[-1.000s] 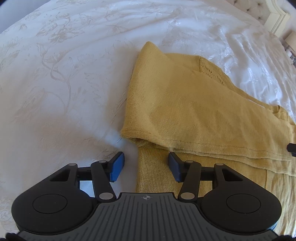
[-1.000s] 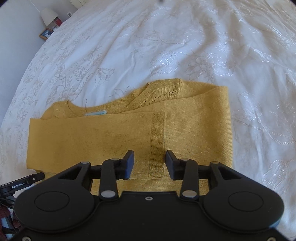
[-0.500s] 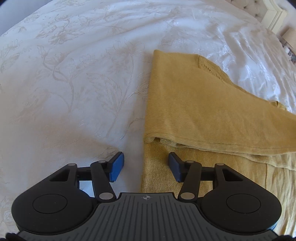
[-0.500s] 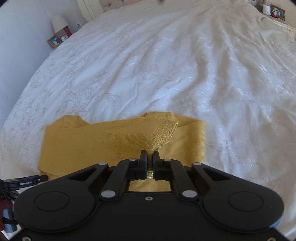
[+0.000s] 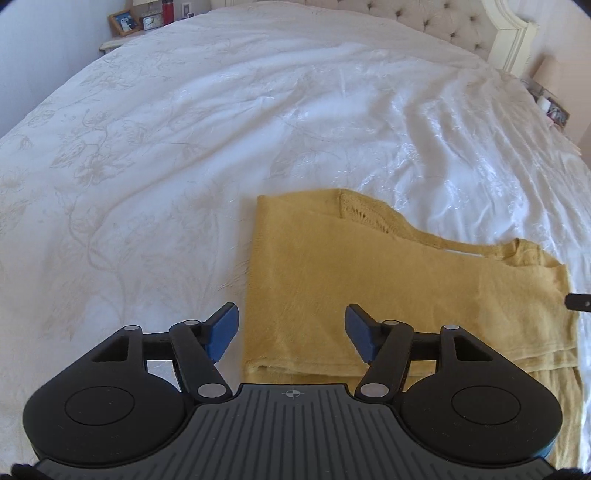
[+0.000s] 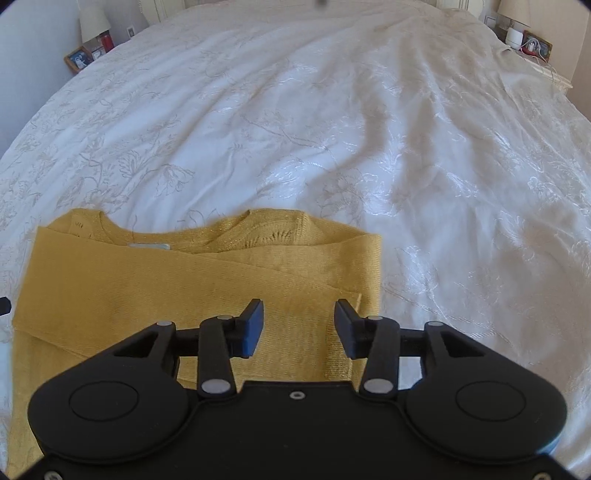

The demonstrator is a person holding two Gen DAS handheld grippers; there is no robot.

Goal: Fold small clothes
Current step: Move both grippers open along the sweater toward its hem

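Note:
A mustard-yellow knitted top (image 5: 369, 280) lies flat on the white bedspread (image 5: 184, 147), with its sleeves folded across the body. My left gripper (image 5: 291, 332) is open and empty, hovering over the garment's left edge near the lower fold. In the right wrist view the same top (image 6: 184, 284) shows its neckline and a pale label at the far side. My right gripper (image 6: 299, 328) is open and empty above the garment's right part, beside a ribbed sleeve cuff (image 6: 338, 363).
The white embroidered bedspread (image 6: 369, 129) stretches far ahead, wrinkled at the right. A tufted headboard (image 5: 443, 22) and a nightstand with frames and a red bottle (image 5: 147, 18) stand at the far end. Another nightstand (image 6: 528, 44) is at the far right.
My right gripper, shut on the sleeve cuff half a second ago, has opened and let it drop onto the top. Both grippers have lifted and tilted up, showing more bed.

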